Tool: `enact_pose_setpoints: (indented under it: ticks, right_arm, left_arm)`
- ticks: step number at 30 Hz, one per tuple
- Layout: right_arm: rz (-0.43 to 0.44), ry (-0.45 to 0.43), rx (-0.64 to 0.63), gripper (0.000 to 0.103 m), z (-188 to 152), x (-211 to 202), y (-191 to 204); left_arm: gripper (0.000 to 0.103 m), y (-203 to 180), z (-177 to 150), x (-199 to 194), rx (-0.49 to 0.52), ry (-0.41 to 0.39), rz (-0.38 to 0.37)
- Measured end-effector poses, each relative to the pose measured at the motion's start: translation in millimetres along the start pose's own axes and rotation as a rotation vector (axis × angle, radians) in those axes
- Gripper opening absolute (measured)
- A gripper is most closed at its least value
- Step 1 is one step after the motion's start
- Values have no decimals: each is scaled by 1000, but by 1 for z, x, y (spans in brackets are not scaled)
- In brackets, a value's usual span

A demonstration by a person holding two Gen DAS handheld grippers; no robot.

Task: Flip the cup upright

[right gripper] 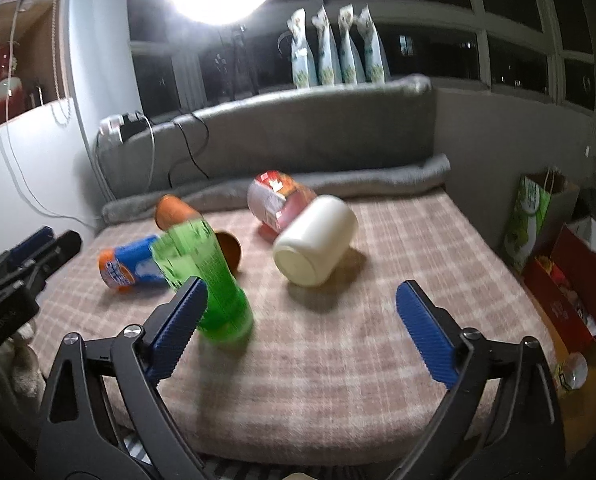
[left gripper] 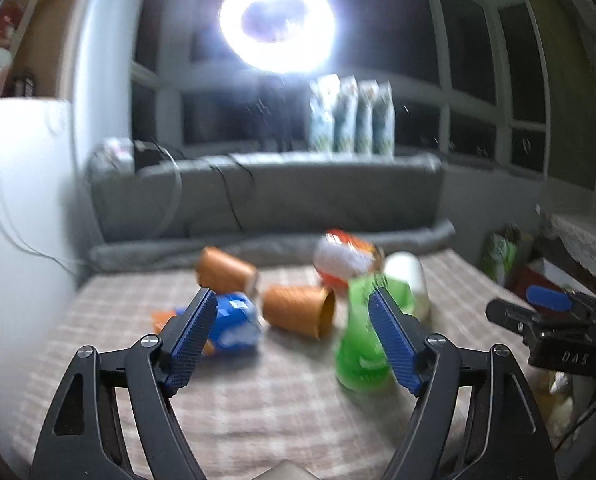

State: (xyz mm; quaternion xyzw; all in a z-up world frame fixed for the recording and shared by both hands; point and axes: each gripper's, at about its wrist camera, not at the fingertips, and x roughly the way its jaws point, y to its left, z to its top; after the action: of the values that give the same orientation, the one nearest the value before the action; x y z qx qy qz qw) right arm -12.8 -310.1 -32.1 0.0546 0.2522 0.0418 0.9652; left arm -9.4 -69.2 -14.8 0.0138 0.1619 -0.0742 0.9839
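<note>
Several cups lie on their sides on a checked cloth: two orange cups [left gripper: 300, 309] [left gripper: 224, 270], a blue and orange cup [left gripper: 232, 322], a red and white cup [left gripper: 344, 262] and a white cup [right gripper: 316, 238]. A green cup [right gripper: 208, 276] stands mouth down, blurred. My left gripper [left gripper: 294, 336] is open and empty, above the cloth short of the near orange cup. My right gripper [right gripper: 302, 328] is open and empty, its left finger just in front of the green cup; the white cup lies beyond it.
A grey sofa back [right gripper: 278, 128] with a rolled grey blanket [right gripper: 378, 184] borders the far side. A ring light [left gripper: 276, 26] glares above. Bags and a red box [right gripper: 570, 296] stand at the right, beyond the cloth edge. The other gripper [left gripper: 554, 320] shows at the right.
</note>
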Motion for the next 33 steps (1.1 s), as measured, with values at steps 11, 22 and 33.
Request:
enact_pose_setpoints:
  ticks: [11, 22, 33]
  right_arm:
    - [-24, -118, -5, 103, 6, -18, 8]
    - [-42, -116, 20, 103, 4, -18, 1]
    - [-41, -114, 21, 103, 4, -16, 2]
  left_arm:
    - [82, 13, 7, -18, -37, -51, 47]
    - [82, 13, 5, -23, -43, -49, 62]
    - [82, 15, 4, -22, -57, -39, 47]
